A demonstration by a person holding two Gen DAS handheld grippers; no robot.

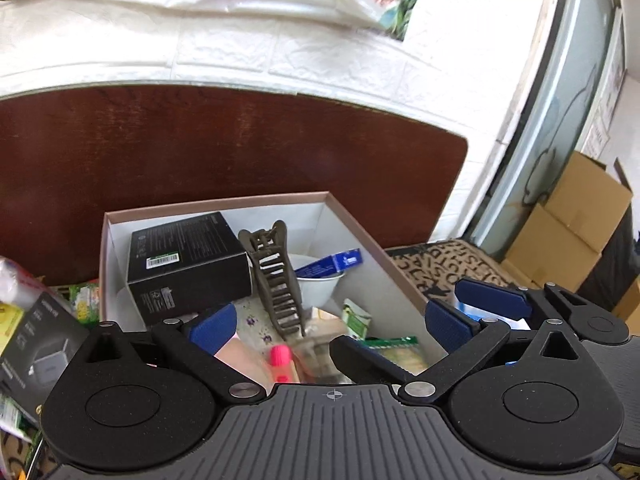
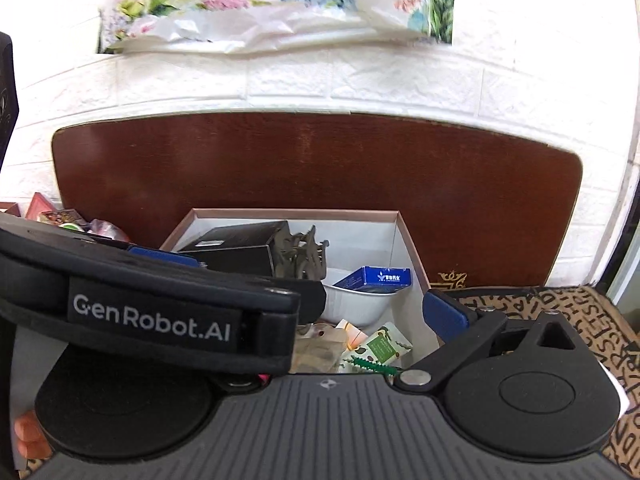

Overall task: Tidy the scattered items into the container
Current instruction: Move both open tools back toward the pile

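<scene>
From the left wrist view, the left gripper [image 1: 326,330] is hovering low over the near end of the box [image 1: 360,227], which is sitting on what looks like a bed, up against a brown headboard [image 1: 240,140]. Its jaws are standing wide apart with nothing between them. Inside the box a black carton [image 1: 188,264] is lying at the far left corner, a hair claw [image 1: 276,280] is leaning on it, a white bowl [image 1: 320,286] with a blue packet [image 1: 334,262] across it is sitting toward the right wall, and sachets [image 1: 356,318] and a pink tube [image 1: 280,360] are lying at the near end. More items are still waiting outside the left wall: a grey carton [image 1: 40,340] and green packets [image 1: 84,300]. I would judge the grey carton light and stiff, best pinched across its narrow sides; the packets look soft and slippery, so a grip at a sealed edge seems safer. To the right, the right gripper [image 1: 476,312] is showing, also spread.

From the right wrist view, the right gripper [image 2: 304,312] is pointing level at the box [image 2: 416,256] from its near right corner. One blue pad [image 2: 444,314] is showing on the right; the other side is hidden by the left gripper [image 2: 160,292], which is crossing in front. Nothing is showing between the jaws, and they are looking well open. The bowl [image 2: 356,304], blue packet [image 2: 380,278], claw [image 2: 300,252] and black carton [image 2: 240,248] are sitting in the box, and a green sachet [image 2: 384,346] is lying nearest. More clutter [image 2: 72,220] is lying beyond the left wall.
</scene>
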